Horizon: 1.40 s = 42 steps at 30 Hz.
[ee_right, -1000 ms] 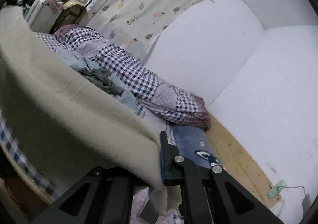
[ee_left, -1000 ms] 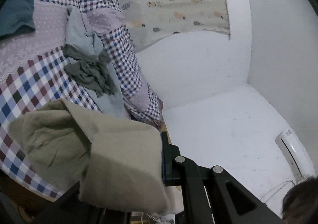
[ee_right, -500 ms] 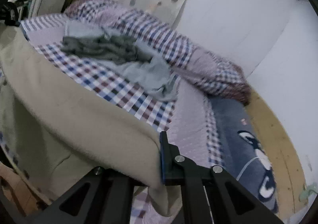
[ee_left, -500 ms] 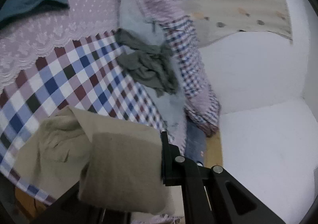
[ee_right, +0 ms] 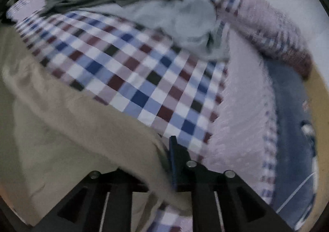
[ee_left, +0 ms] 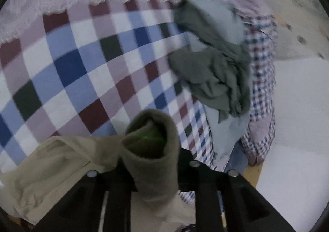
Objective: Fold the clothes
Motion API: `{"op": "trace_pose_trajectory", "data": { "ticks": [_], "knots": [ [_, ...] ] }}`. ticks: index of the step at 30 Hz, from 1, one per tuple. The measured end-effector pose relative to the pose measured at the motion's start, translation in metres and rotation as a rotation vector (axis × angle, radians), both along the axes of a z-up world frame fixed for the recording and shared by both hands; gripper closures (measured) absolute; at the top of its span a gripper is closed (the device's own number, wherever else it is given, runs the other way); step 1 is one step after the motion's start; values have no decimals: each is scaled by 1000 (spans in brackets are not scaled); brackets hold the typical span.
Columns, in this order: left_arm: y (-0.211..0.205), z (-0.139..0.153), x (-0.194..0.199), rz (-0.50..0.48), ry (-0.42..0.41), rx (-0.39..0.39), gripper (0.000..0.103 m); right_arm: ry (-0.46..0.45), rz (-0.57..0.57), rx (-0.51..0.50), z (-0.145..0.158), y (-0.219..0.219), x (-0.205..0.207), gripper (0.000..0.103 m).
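The beige garment hangs pinched in both claws: the left claw is clamped on a rolled edge of it, the right claw grips another edge, and the cloth drapes away to the left of each over the near side of the bed. Ahead of the claws lies the checked bedspread. Beyond it, ahead and to the right of the left claw, a dark green garment sits crumpled on a pale blue one. A white wall stands further right.
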<state>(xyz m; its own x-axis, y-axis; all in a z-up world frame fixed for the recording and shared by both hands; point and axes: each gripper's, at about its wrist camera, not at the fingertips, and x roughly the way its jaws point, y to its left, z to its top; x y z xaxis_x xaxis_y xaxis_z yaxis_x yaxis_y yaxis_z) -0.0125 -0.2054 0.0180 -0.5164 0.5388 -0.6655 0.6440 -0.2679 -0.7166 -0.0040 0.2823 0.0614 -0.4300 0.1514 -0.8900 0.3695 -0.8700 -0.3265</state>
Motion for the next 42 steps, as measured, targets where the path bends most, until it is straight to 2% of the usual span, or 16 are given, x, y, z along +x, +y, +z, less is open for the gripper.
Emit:
{"op": "trace_pose_trajectory", "data": {
  "ticks": [1, 2, 3, 5, 7, 8, 10, 16, 18, 22, 25, 29, 31, 33, 36, 42],
  "knots": [
    [-1, 0, -1, 10, 4, 26, 64, 3, -33, -30, -1, 6, -8, 77],
    [-3, 4, -1, 25, 35, 49, 59, 6, -66, -61, -2, 13, -16, 71],
    [-6, 8, -1, 40, 65, 72, 52, 49, -110, -89, 3, 21, -21, 62],
    [-15, 28, 5, 93, 181, 34, 50, 163, -221, -136, 17, 39, -30, 55],
    [-25, 44, 14, 126, 262, -39, 40, 280, -347, -136, 29, 57, -30, 52],
    [-31, 51, 19, 142, 302, -76, 39, 323, -391, -138, 34, 64, -28, 51],
    [-41, 67, 29, 174, 382, -149, 35, 359, -407, -165, 38, 69, -23, 50],
    [-58, 63, 73, 104, 453, -316, 28, 383, -371, -289, 42, 64, 37, 39],
    [-57, 54, 89, 63, 459, -355, 28, 397, -369, -349, 42, 59, 63, 33],
    [-55, 37, 138, -43, 456, -411, 24, 406, -373, -487, 42, 49, 126, 30],
    [-46, 32, 171, -119, 469, -461, 22, 424, -390, -553, 41, 46, 165, 28],
    [-34, 31, 210, -196, 478, -544, 21, 497, -467, -636, 41, 54, 220, 26],
    [-33, 32, 222, -210, 491, -550, 21, 505, -461, -677, 40, 52, 237, 26],
    [-33, 31, 235, -213, 508, -546, 20, 518, -428, -660, 37, 40, 249, 25],
    [-31, 24, 247, -224, 475, -563, 20, 490, -355, -609, 27, 10, 252, 26],
    [-32, -3, 259, -225, 377, -498, 20, 426, -170, -621, 14, -54, 242, 25]
  ]
}}
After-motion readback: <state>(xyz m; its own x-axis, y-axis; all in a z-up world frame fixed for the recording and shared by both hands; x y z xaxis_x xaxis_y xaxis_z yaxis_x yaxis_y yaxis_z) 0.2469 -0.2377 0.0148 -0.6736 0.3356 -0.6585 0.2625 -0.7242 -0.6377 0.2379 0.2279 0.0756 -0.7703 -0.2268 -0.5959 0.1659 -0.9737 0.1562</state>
